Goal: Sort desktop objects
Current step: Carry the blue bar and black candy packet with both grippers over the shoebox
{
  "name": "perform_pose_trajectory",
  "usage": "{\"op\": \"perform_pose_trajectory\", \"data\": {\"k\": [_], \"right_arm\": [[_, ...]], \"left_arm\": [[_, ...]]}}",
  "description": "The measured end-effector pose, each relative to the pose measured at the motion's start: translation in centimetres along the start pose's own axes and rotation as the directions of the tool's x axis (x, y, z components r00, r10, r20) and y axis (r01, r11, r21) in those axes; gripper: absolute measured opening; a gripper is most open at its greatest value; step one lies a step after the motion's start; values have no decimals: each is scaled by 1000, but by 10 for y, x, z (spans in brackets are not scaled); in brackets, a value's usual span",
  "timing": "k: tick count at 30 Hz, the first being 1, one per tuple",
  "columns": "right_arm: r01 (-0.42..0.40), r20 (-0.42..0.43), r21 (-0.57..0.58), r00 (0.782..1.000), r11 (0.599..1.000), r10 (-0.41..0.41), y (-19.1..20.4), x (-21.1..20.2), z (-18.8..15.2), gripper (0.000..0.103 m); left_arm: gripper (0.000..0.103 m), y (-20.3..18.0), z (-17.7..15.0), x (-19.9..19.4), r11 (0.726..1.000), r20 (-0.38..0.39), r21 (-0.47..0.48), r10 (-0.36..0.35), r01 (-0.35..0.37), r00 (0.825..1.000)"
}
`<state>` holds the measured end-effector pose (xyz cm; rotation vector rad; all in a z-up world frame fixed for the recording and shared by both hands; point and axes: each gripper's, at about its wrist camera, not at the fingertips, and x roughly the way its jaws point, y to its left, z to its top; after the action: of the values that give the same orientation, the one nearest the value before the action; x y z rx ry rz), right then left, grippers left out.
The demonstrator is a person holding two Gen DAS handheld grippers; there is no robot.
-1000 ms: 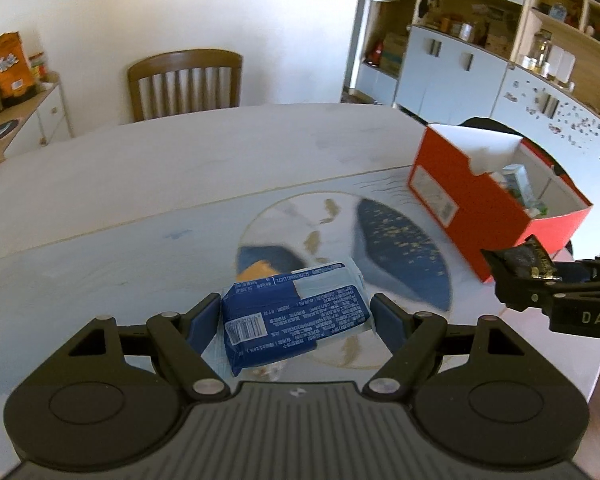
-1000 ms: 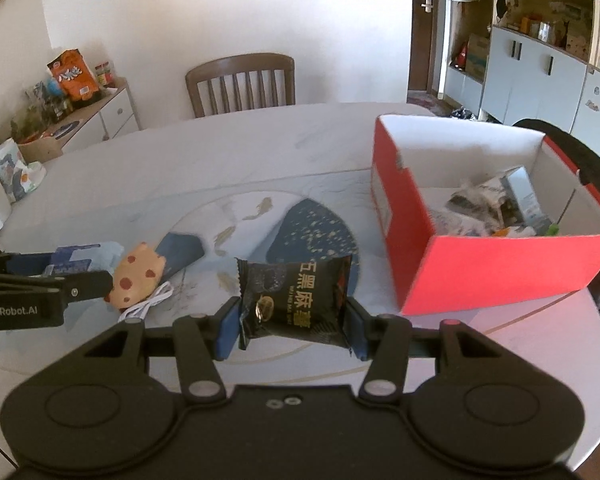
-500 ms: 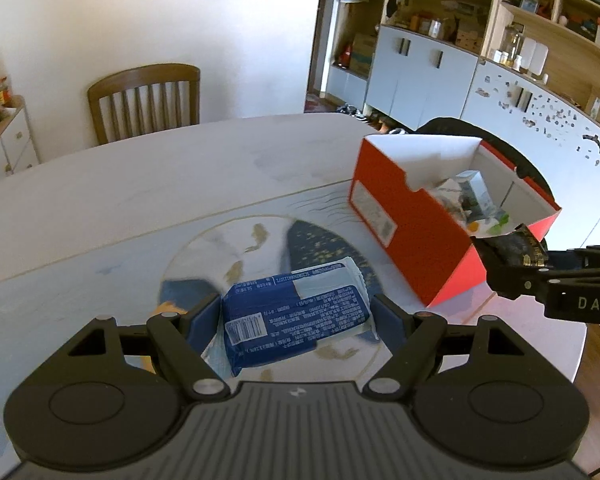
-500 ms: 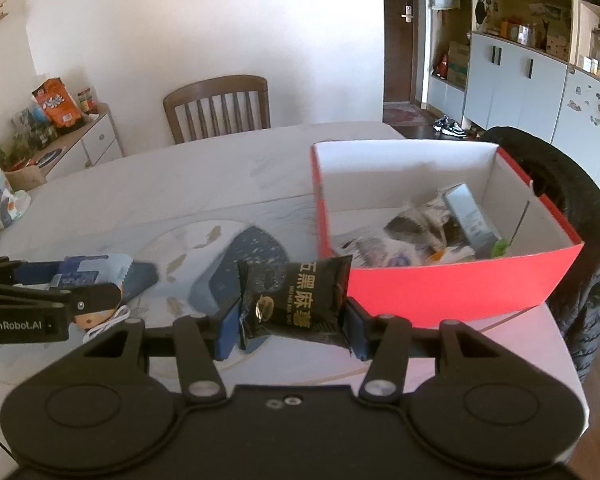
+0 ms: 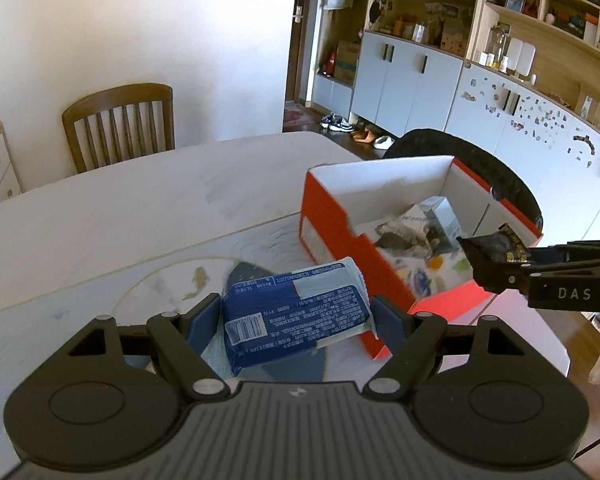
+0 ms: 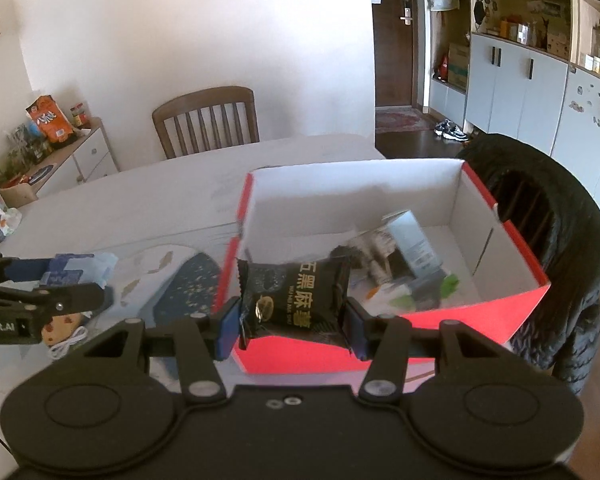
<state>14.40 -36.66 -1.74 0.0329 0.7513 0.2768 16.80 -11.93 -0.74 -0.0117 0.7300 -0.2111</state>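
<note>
1. The left gripper (image 5: 296, 316) has its jaws clamped on the blue packet (image 5: 296, 314), above the surface (image 5: 140, 216), just beside the red box (image 5: 332, 236).
2. The right gripper (image 6: 292, 322) grips the black snack bag (image 6: 294, 300) at the box's near wall.
3. Risk: released too early, a packet may hit the rim and fall outside; also the two grippers may collide over the box.
</note>
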Motion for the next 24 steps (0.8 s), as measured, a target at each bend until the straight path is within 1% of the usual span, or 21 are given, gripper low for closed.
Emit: {"op": "perform_pose_trajectory", "data": {"k": [8, 15, 24], "right_arm": [[-11, 7, -32, 1000, 999, 11, -38, 0, 14, 52], [-11, -12, -49, 1000, 999, 10, -70, 5, 22, 52], [-13, -32, -53, 999, 998, 12, -100, 15, 27, 52]], "left_arm": [[80, -36, 22, 17, 1000, 16, 5, -11, 11, 1000], [80, -63, 43, 32, 1000, 29, 17, -19, 19, 999], [80, -95, 66, 62, 997, 25, 73, -25, 23, 999]]}}
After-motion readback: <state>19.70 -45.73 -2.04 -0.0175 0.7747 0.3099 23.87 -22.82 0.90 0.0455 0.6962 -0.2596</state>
